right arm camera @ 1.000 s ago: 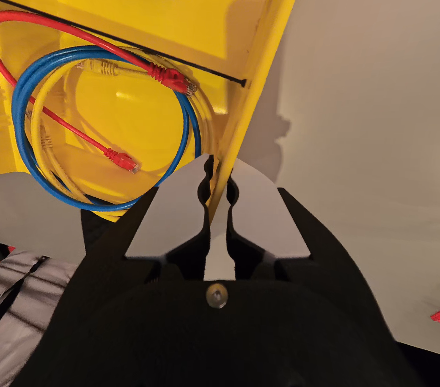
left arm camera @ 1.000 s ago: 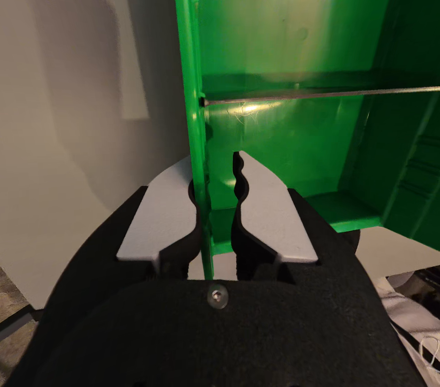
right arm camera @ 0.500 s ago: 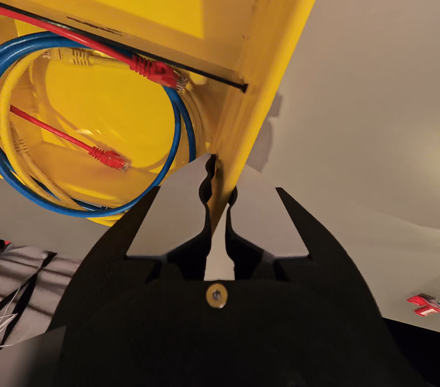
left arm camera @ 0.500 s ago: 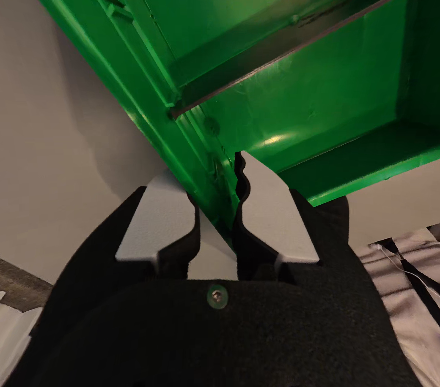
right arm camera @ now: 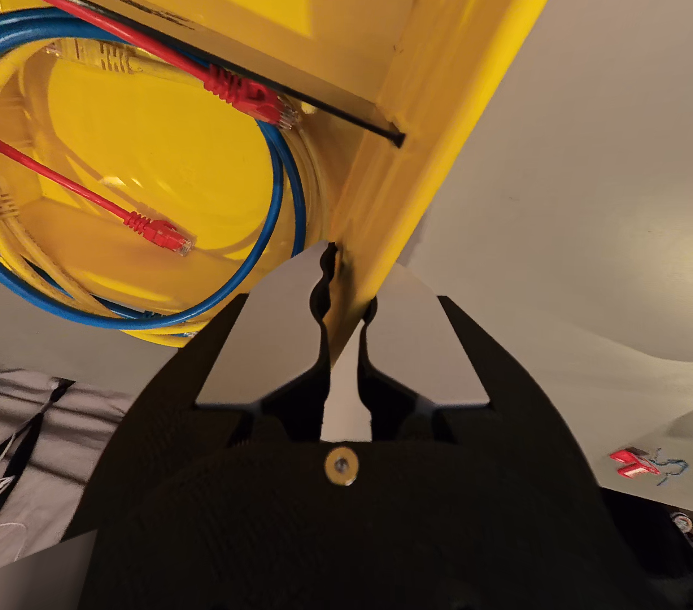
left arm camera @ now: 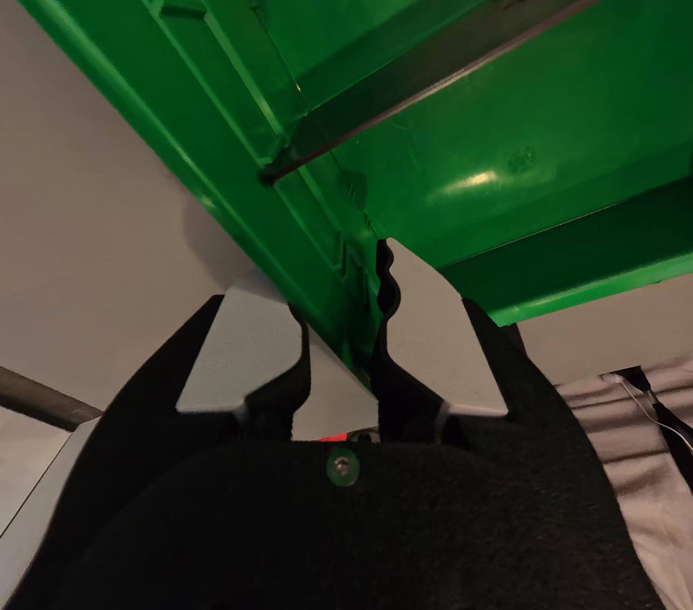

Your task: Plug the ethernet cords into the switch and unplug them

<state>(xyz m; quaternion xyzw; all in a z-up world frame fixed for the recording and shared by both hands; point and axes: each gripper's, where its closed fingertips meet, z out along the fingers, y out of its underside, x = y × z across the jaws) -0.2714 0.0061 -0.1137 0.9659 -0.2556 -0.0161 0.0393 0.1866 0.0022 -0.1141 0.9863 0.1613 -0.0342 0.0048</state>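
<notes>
Ethernet cords (right arm camera: 157,149) coiled inside a yellow bin (right arm camera: 442,112), in the compartment on the near side of a thin black divider (right arm camera: 330,112). Blue cord (right arm camera: 288,217) looped widest, hugging the bin's right wall; yellow cord (right arm camera: 101,57) coiled within it, one plug lying just under the divider. Red cord (right arm camera: 240,91) running along the divider, one plug ending near the bin's right wall, the other red plug (right arm camera: 165,235) resting on the bin floor inside the blue loop. Switch not visible in either view.

Right claw (right arm camera: 348,277) narrowed onto the yellow bin's right wall near its front corner, one finger inside, one outside, gripping the wall. Pale tabletop (right arm camera: 562,254) to the right of the bin; small red pieces (right arm camera: 633,462) lying on it, well apart from the bin. Grey cloth (right arm camera: 45,415) below the bin's left side.

Left claw (left arm camera: 341,277) clamped likewise on the left wall of a green bin (left arm camera: 487,179), near its front corner, the wall running slantwise between the fingers. Dark divider (left arm camera: 450,74) crossing the green bin's inside. Pale tabletop (left arm camera: 93,217) left of the green bin, grey cloth (left arm camera: 637,442) below its right side.
</notes>
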